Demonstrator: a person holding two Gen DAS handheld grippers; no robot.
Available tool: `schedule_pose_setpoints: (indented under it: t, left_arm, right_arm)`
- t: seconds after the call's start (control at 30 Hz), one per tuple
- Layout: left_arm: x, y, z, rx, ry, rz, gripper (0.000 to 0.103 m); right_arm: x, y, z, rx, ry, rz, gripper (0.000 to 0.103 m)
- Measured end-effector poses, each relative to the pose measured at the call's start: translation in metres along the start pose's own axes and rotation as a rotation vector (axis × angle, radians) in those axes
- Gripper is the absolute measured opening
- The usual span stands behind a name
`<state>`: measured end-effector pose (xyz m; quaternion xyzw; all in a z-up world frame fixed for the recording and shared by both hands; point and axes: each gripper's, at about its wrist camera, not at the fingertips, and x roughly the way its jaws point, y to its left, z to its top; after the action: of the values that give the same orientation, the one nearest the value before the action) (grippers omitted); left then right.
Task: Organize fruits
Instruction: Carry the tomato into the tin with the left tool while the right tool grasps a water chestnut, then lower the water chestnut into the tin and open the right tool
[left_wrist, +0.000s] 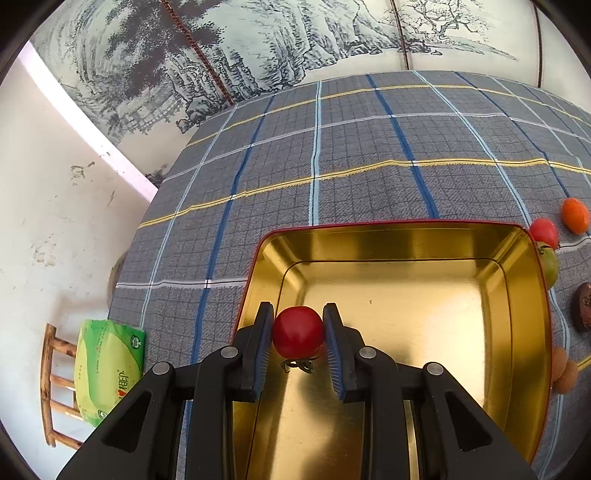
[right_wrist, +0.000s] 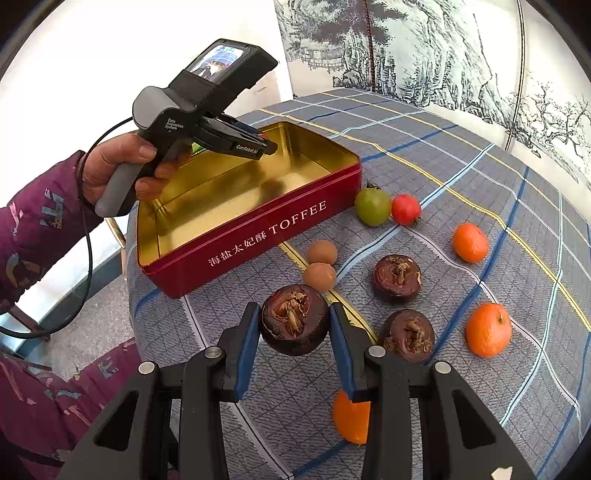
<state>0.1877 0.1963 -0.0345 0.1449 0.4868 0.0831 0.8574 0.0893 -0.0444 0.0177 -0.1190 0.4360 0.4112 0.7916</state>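
Note:
My left gripper (left_wrist: 298, 325) is shut on a small red tomato (left_wrist: 297, 331) and hangs over the near left part of a gold-lined red toffee tin (left_wrist: 406, 236). Seen from the right wrist, that left gripper (right_wrist: 267, 142) points down into the tin (right_wrist: 258, 232). My right gripper (right_wrist: 293, 325) is shut on a dark brown water chestnut (right_wrist: 294, 319), lifted a little above the checked cloth in front of the tin. Loose fruit lies to the right of the tin: a green tomato (right_wrist: 372, 206), a red tomato (right_wrist: 405, 209), two brown longans (right_wrist: 320, 264) and two more water chestnuts (right_wrist: 397, 277).
Three orange kumquats (right_wrist: 470, 242) lie on the grey checked tablecloth (right_wrist: 498, 177) right of and below my right gripper. A hand in a purple sleeve (right_wrist: 40, 225) grips the left tool. A green tissue pack (left_wrist: 107, 369) sits on a wooden stool beside the table. A painted screen stands behind.

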Motion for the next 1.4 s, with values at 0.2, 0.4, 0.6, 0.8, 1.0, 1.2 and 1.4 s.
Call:
schedule_pose_setpoints:
  t: [0.2,0.4,0.6,0.8,1.0,1.2,1.4]
  left_arm:
    - [-0.002,0.003,-0.003,-0.003,-0.022,0.009,0.039]
    - [-0.014,0.005,-0.007,-0.016,-0.062,0.000,0.049]
    - [-0.037,0.013,-0.018,-0.071,-0.102,-0.003,0.056]
    - [-0.065,0.020,-0.034,-0.142,-0.131,-0.029,0.059]
    - [-0.091,0.015,-0.055,-0.180,-0.160,-0.070,0.065]
    - [-0.104,0.015,-0.070,-0.228,-0.162,-0.106,0.070]
    - [-0.102,0.021,-0.081,-0.274,-0.138,-0.139,0.071]
  right_arm:
    - [-0.002,0.000,0.004,0.010,-0.009,0.008,0.034]
    - [-0.005,0.000,0.008,0.016,-0.021,0.012,0.034]
    - [-0.008,0.000,0.019,0.016,-0.039,0.017,0.034]
    - [-0.008,0.002,0.039,0.016,-0.064,0.028,0.034]
    - [-0.002,0.006,0.069,-0.001,-0.091,0.050,0.035]
    - [0.016,0.002,0.101,0.028,-0.103,0.081,0.035]
    - [0.039,0.009,0.124,0.029,-0.084,0.080,0.035]
